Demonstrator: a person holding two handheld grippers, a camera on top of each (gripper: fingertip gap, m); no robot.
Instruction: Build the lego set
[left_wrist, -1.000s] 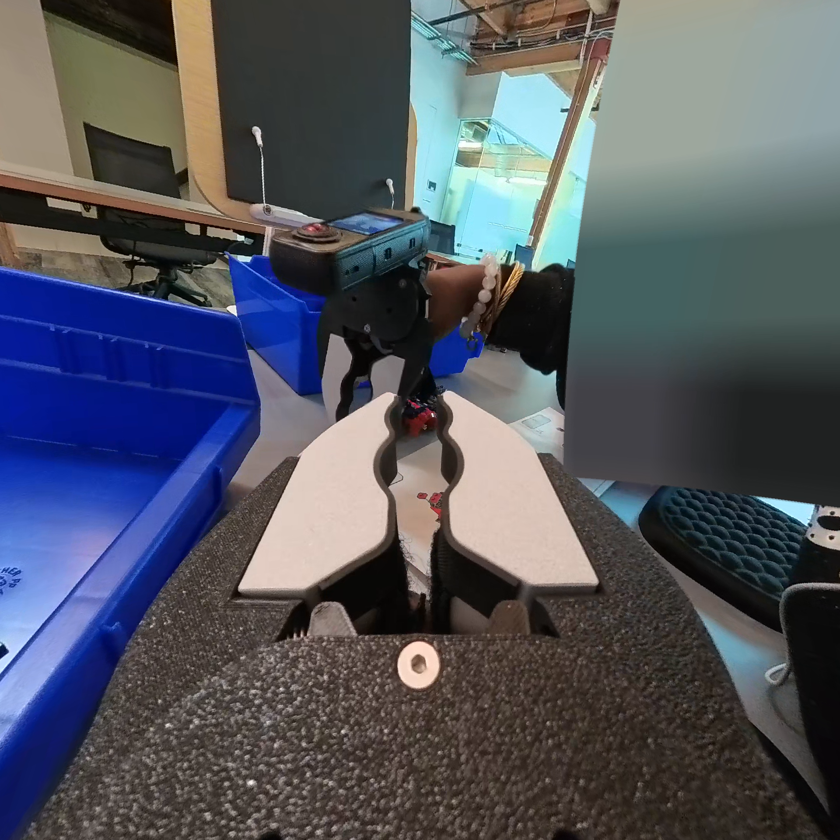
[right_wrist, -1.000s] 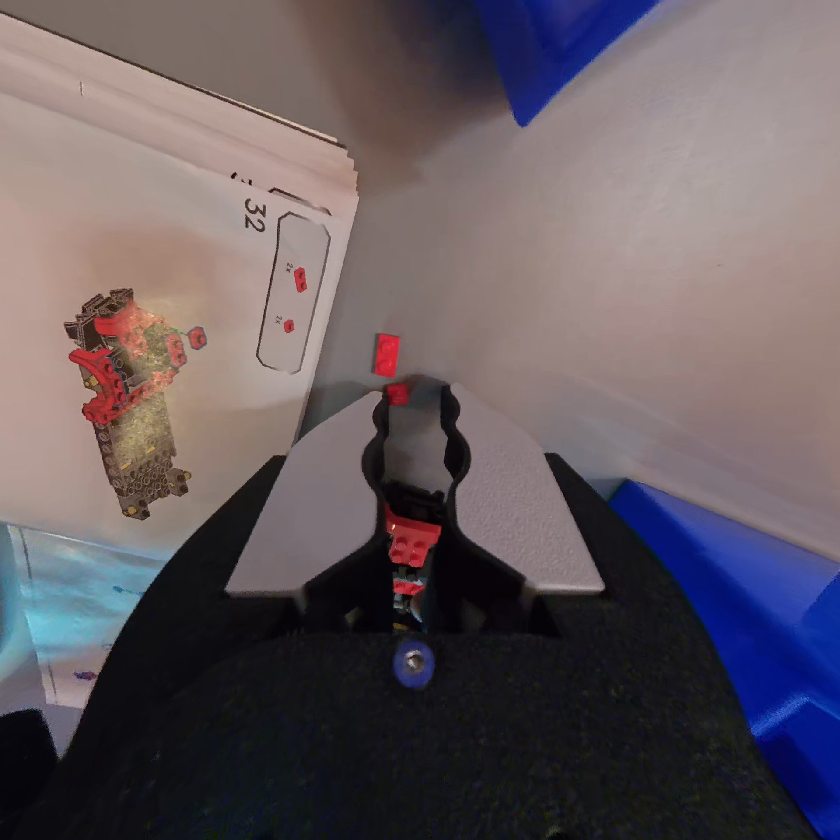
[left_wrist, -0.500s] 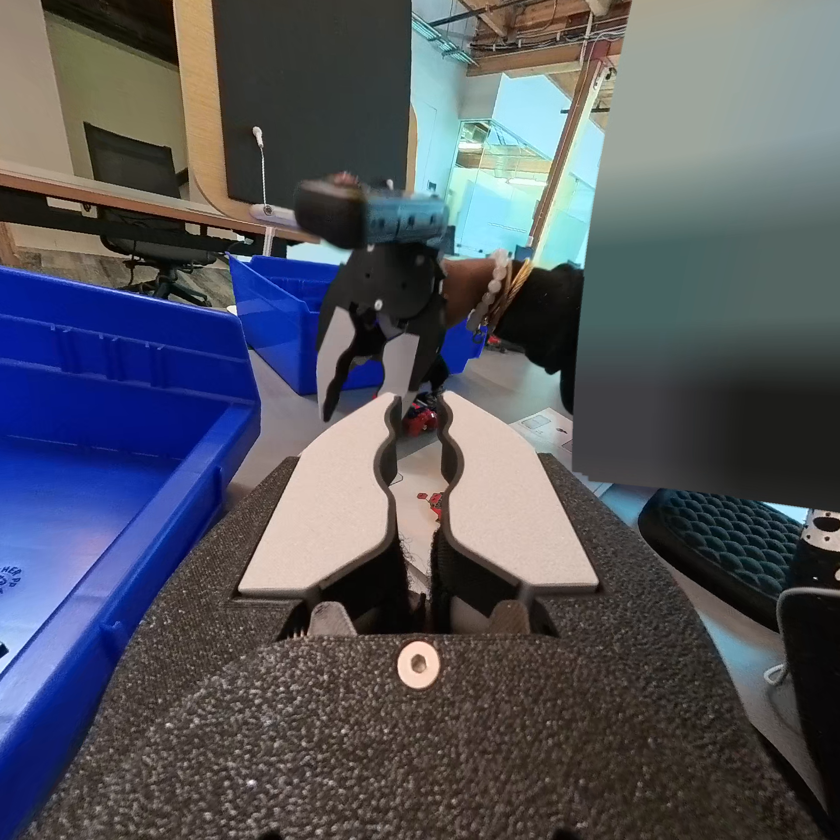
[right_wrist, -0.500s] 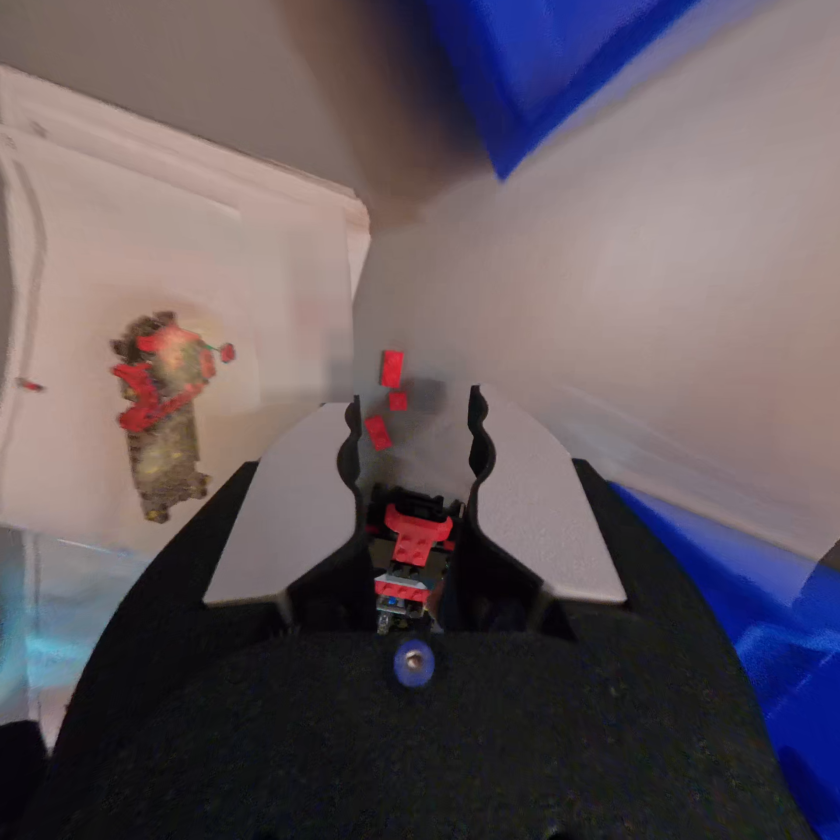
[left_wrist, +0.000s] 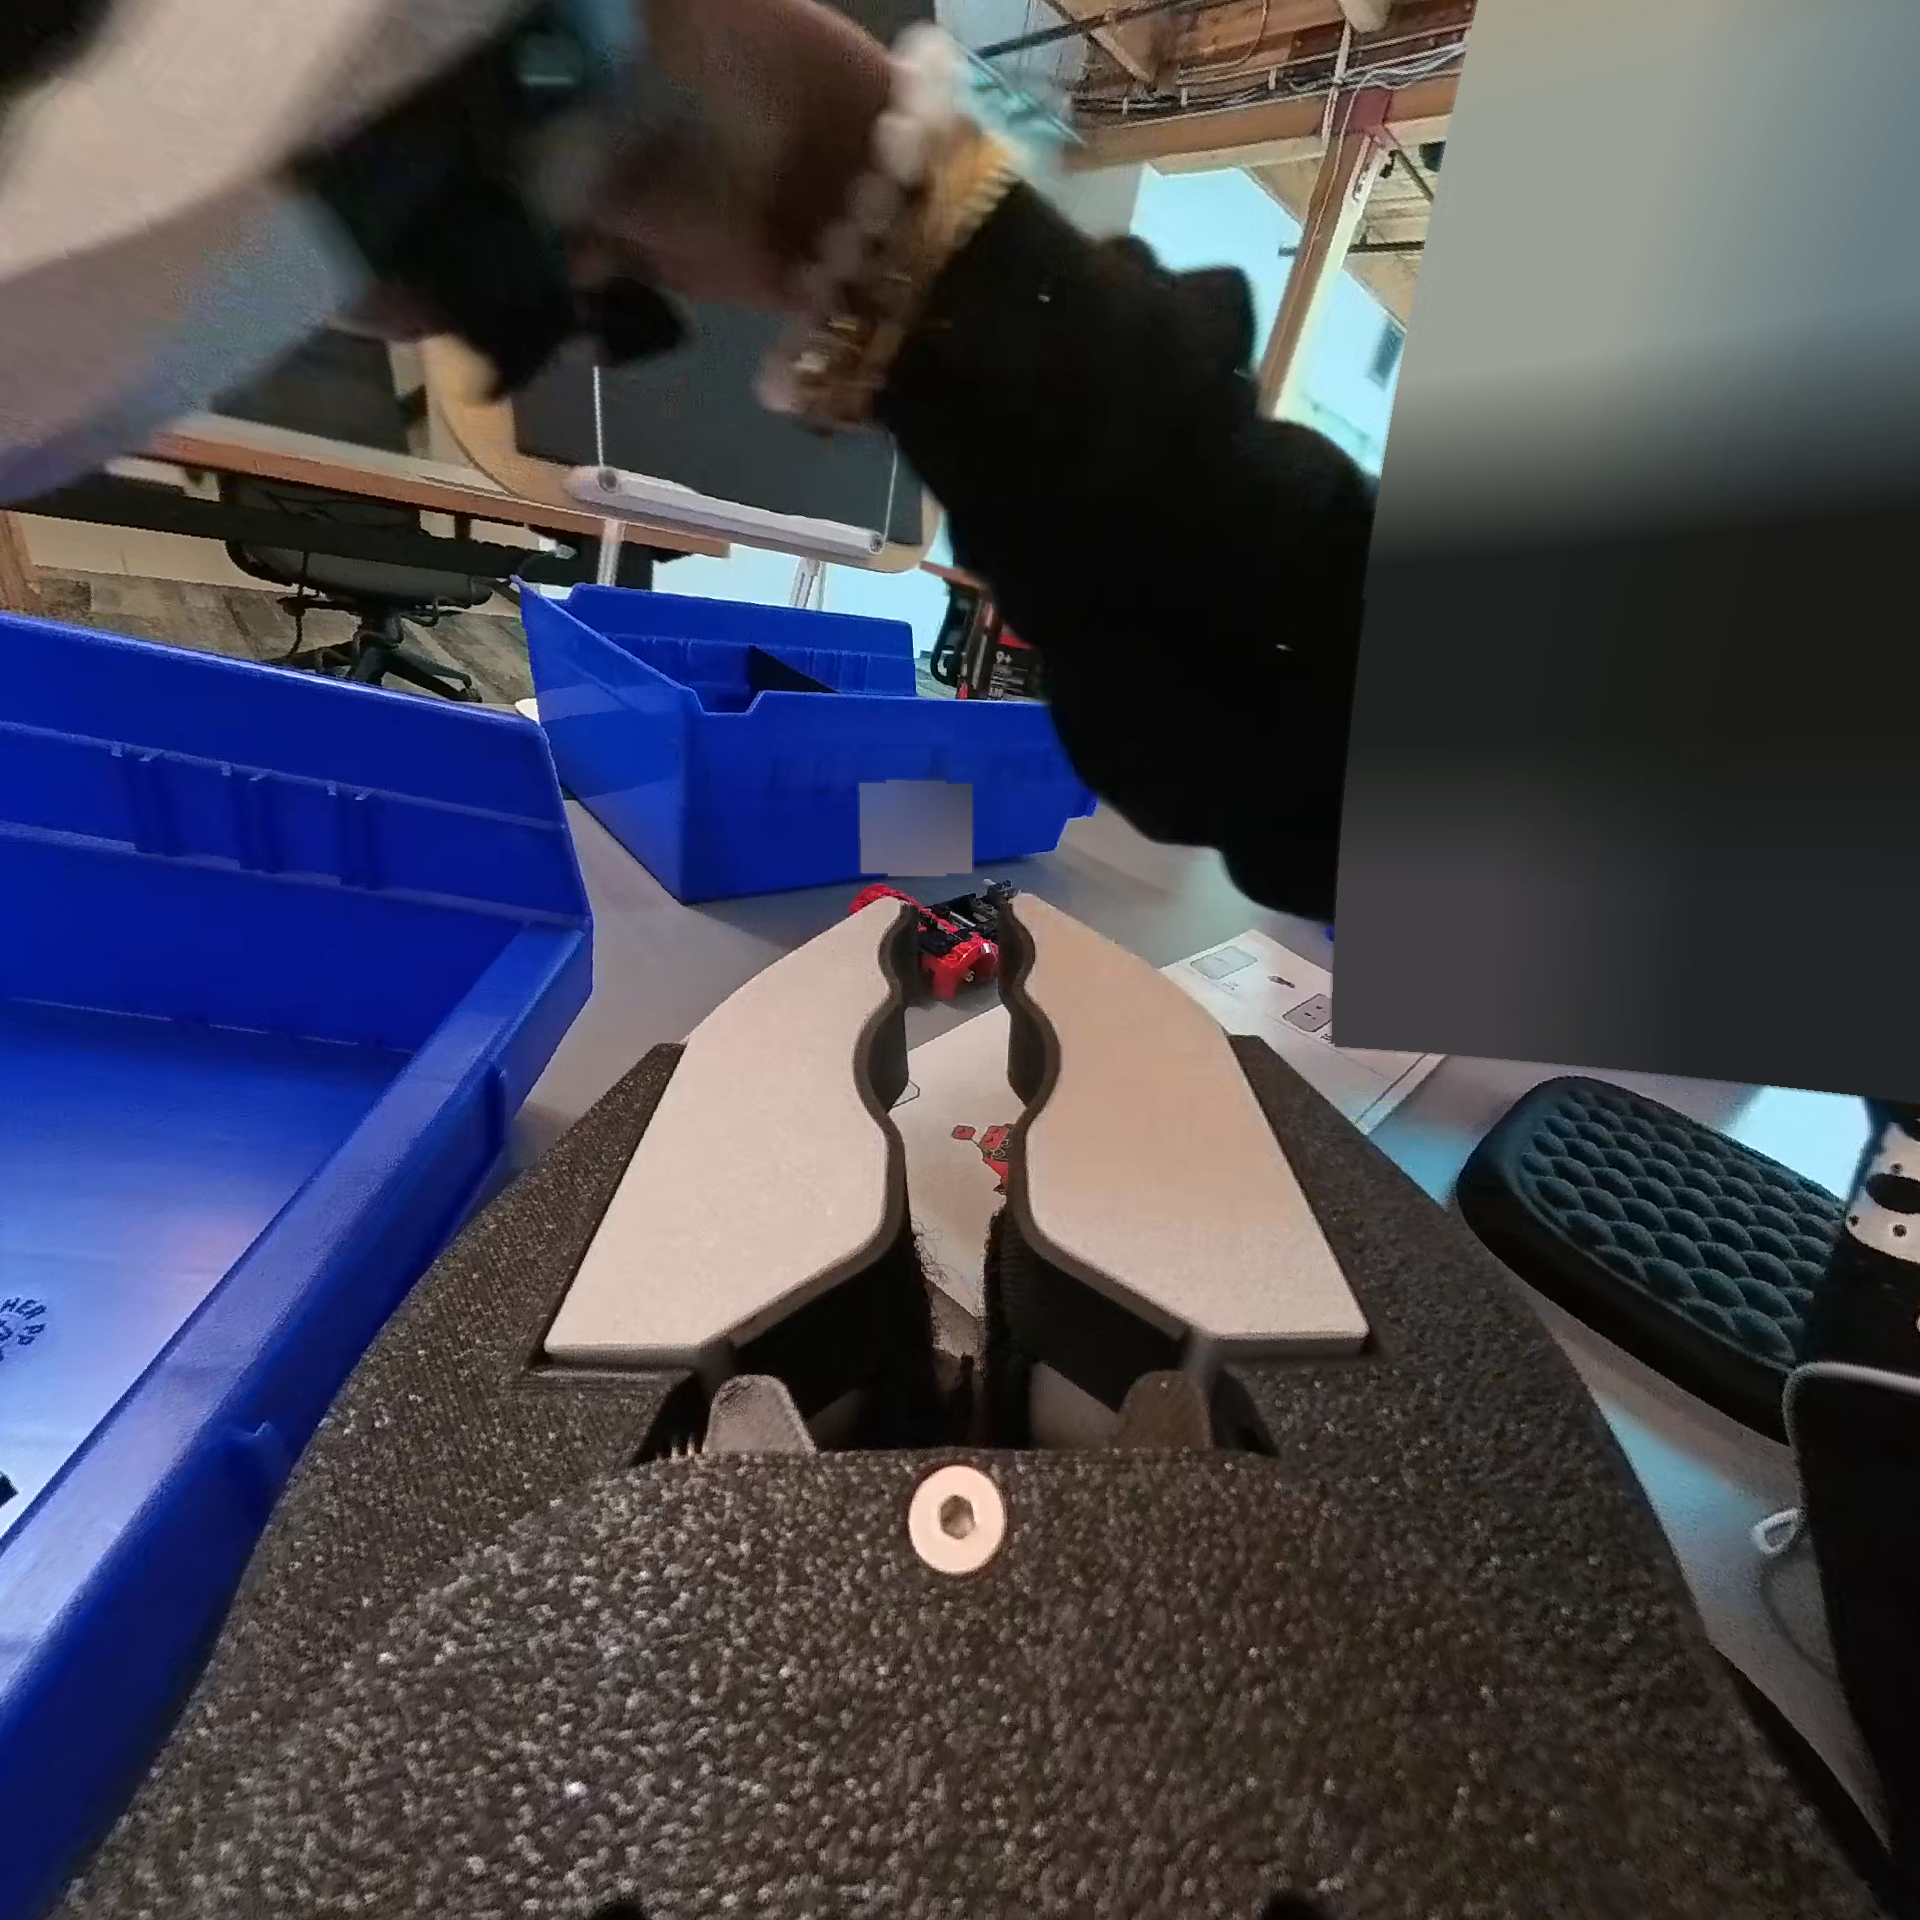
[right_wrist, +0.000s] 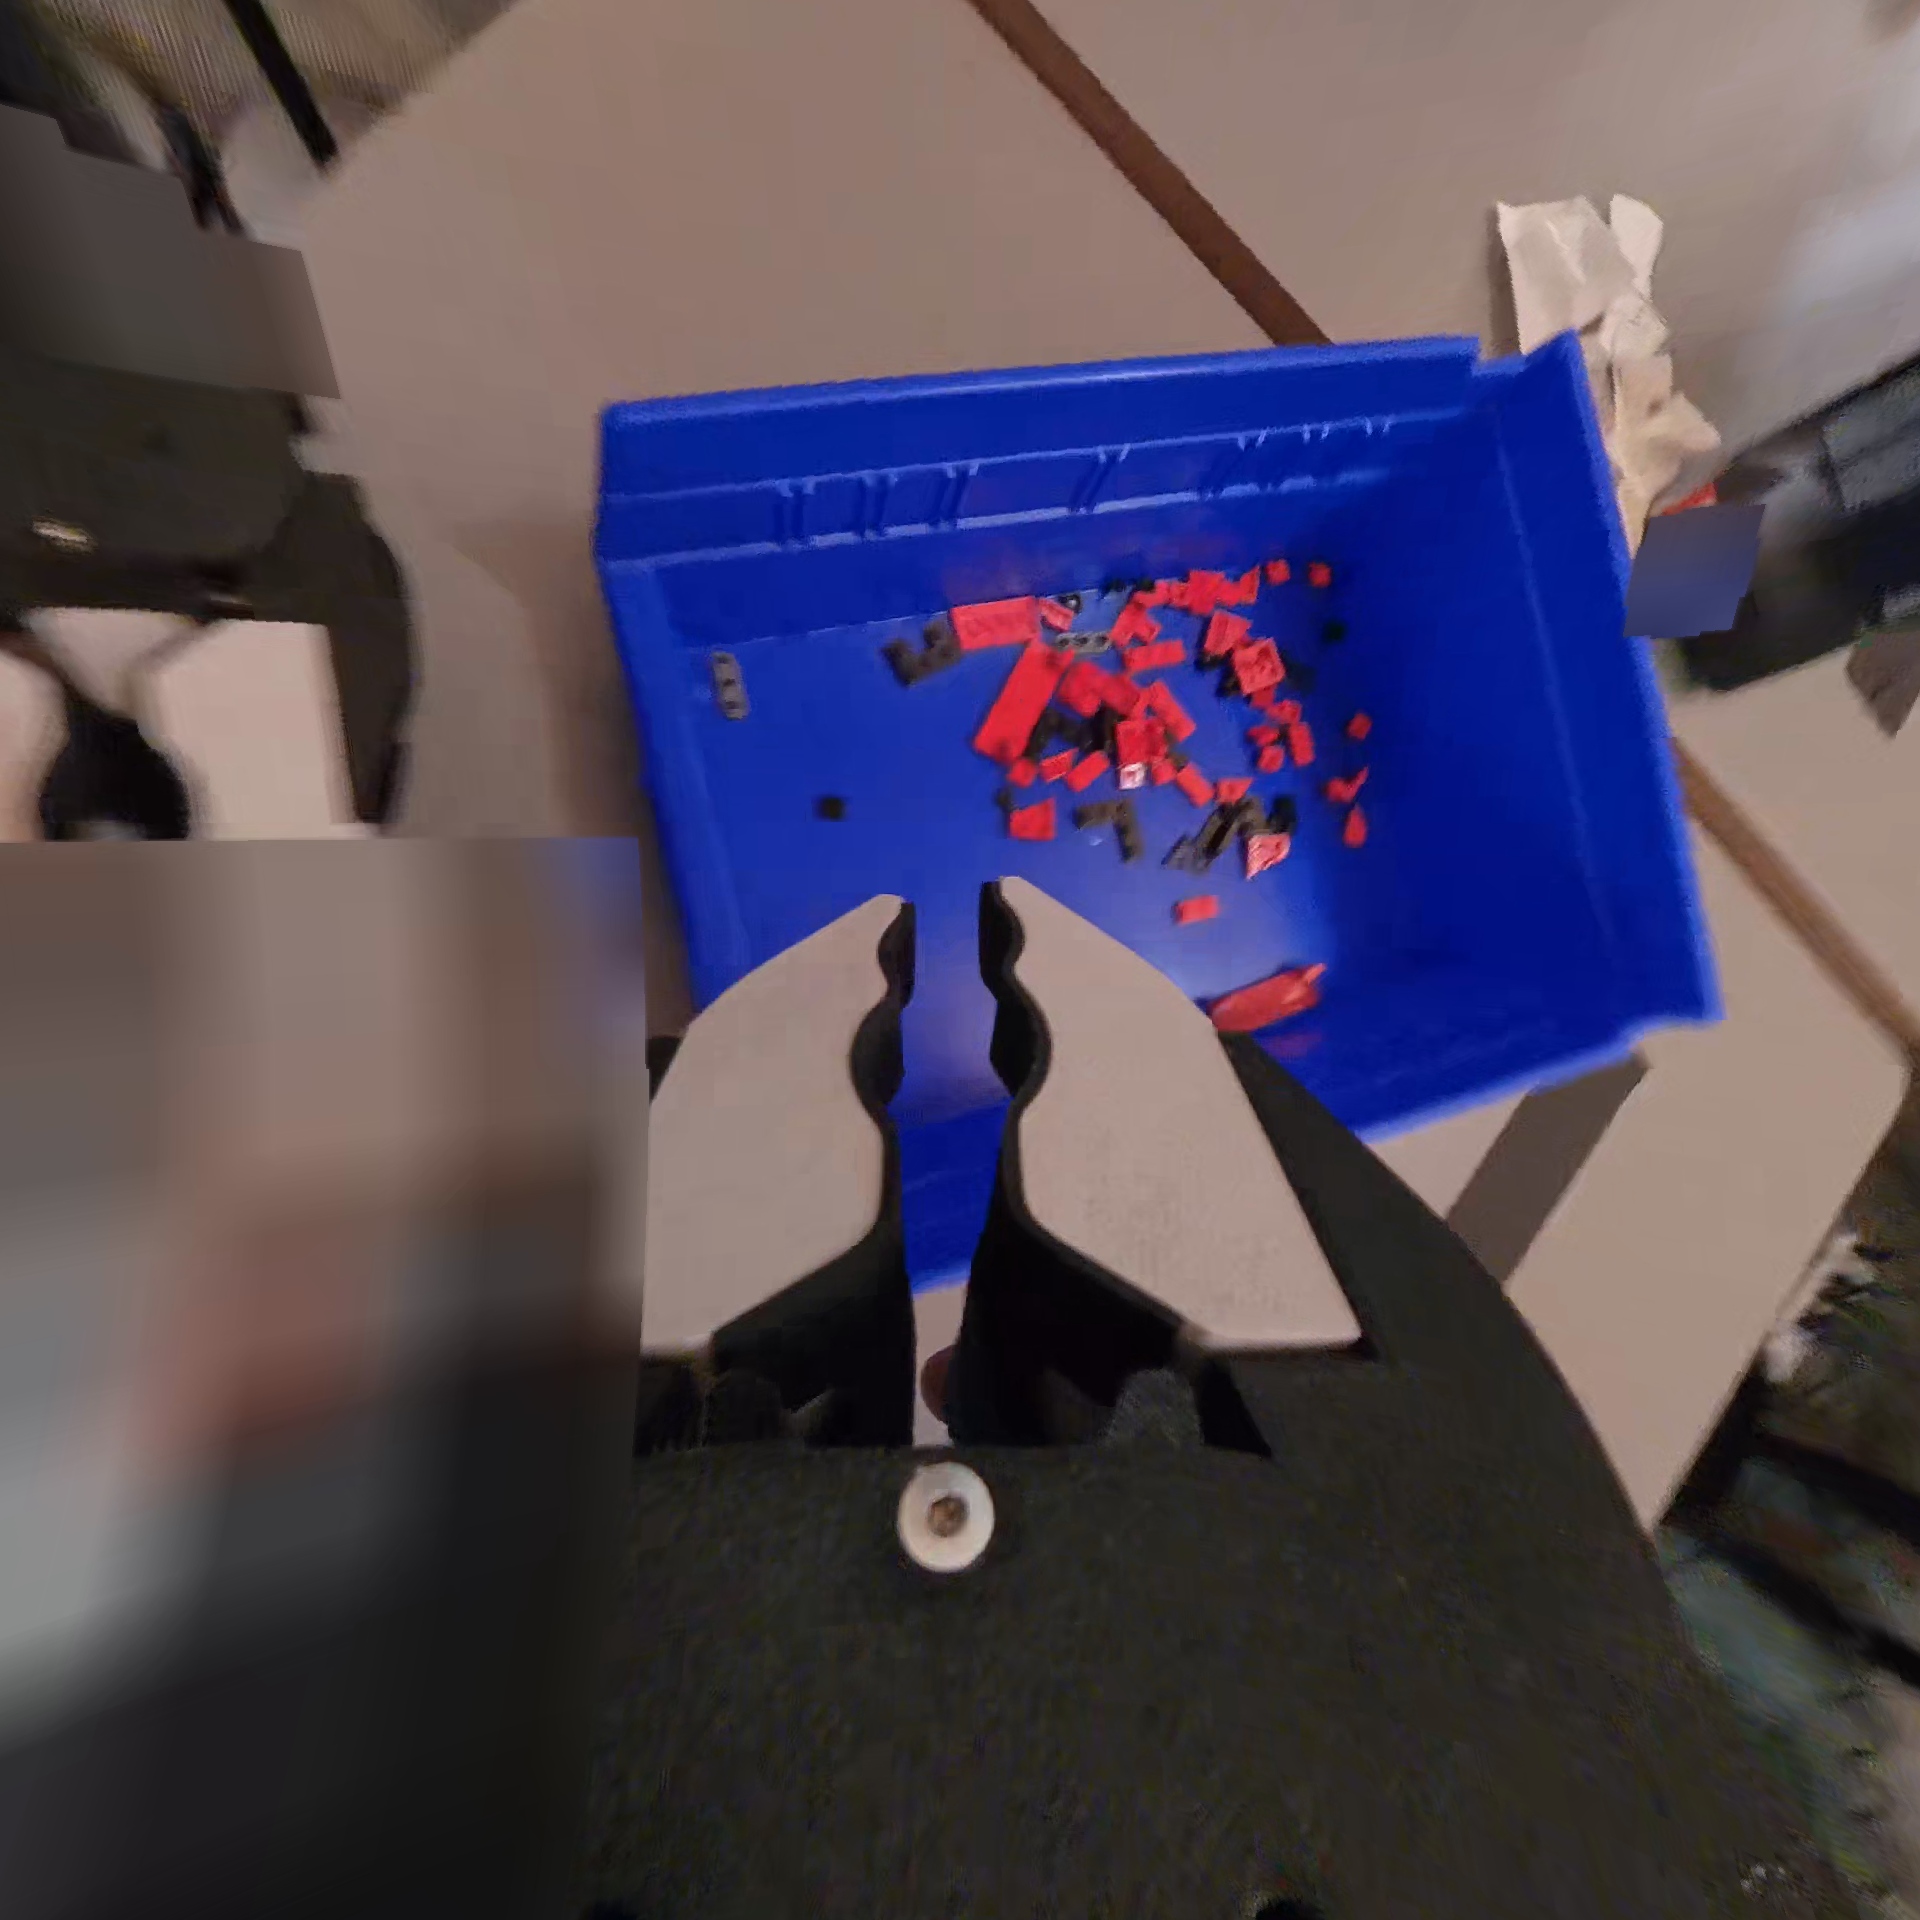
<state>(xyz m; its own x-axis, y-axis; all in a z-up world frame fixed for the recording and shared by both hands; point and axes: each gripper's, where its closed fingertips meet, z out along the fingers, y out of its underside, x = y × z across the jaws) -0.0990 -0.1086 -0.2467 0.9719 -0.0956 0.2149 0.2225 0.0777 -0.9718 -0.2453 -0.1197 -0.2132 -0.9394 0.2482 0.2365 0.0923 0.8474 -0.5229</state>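
In the left wrist view, my left gripper (left_wrist: 956, 914) rests low over the table, its jaws a narrow gap apart with nothing between them. A small red and black lego model (left_wrist: 951, 951) stands on the table just past its fingertips, beside the open instruction booklet (left_wrist: 1257, 977). In the right wrist view, my right gripper (right_wrist: 948, 904) hangs high over a blue bin (right_wrist: 1558, 831) holding several loose red and black lego pieces (right_wrist: 1132, 707). Its jaws are a thin gap apart and empty. The view is motion-blurred.
A large blue bin (left_wrist: 260, 935) stands close on the left and a second blue bin (left_wrist: 779, 758) behind the model. A person's black sleeve (left_wrist: 1122, 520) crosses above. A black honeycomb cushion (left_wrist: 1662, 1226) lies at the right. Crumpled white paper (right_wrist: 1600, 343) lies beside the pieces bin. Left tips to right tips: about 15 centimeters.
My right gripper opened over small red pieces beside the booklet, then rose and swung over the bin of pieces, its jaws narrowing. My left gripper has not moved.
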